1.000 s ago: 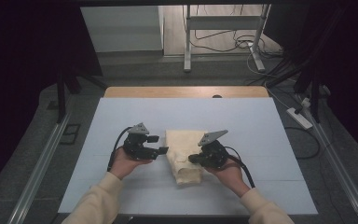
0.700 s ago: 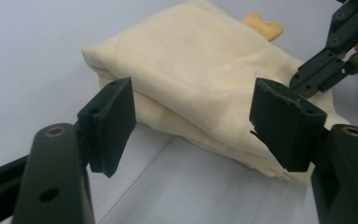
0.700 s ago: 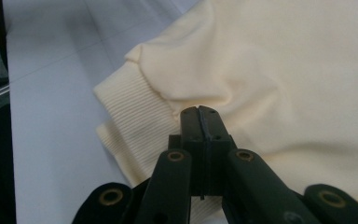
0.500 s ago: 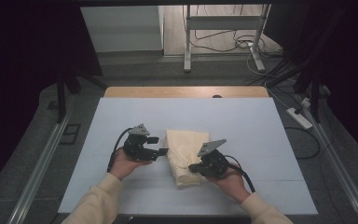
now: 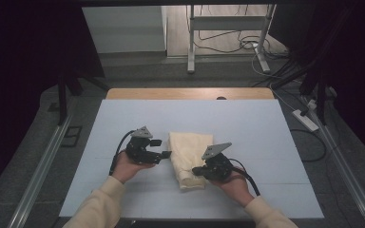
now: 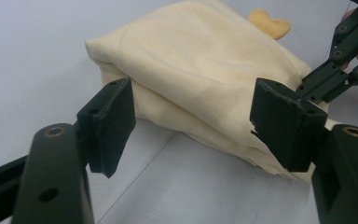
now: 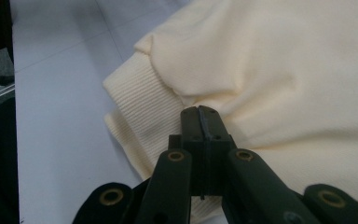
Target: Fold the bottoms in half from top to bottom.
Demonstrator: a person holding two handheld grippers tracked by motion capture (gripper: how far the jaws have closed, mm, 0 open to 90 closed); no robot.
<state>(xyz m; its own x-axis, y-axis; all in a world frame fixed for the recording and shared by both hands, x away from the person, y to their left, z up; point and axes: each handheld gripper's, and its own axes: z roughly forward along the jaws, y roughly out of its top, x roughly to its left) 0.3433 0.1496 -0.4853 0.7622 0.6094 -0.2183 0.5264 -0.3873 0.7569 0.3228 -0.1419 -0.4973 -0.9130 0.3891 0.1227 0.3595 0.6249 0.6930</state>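
On the left side of the pale blue table (image 5: 123, 118), a hand holds the left gripper (image 5: 164, 154). It points toward the folded cloth (image 5: 190, 152), which lies in the middle of the table, a bit nearer to the person. The tips of the left gripper sit just beside the left edge of the cloth. In the left gripper view, its two black pads (image 6: 109, 123) stand wide apart, and nothing is between them. So this gripper is open. The cloth (image 6: 200, 79) lies just past the pads, soft and cream yellow, folded into a thick pile with layers you can see along the edge. A little darker yellow bit sticks out at the far end of the pile.

To the right of the cloth, the other hand holds the right gripper (image 5: 197, 170). It is at the near right corner of the cloth and touches it. In the right gripper view, the two jaws are pressed tight together, with no gap. The tips rest on the cloth (image 7: 279, 70), right next to a ribbed band like a cuff. I cannot tell if a thin bit of cloth is pinched between the jaws.

A black cable runs back from each gripper toward the person's arms.
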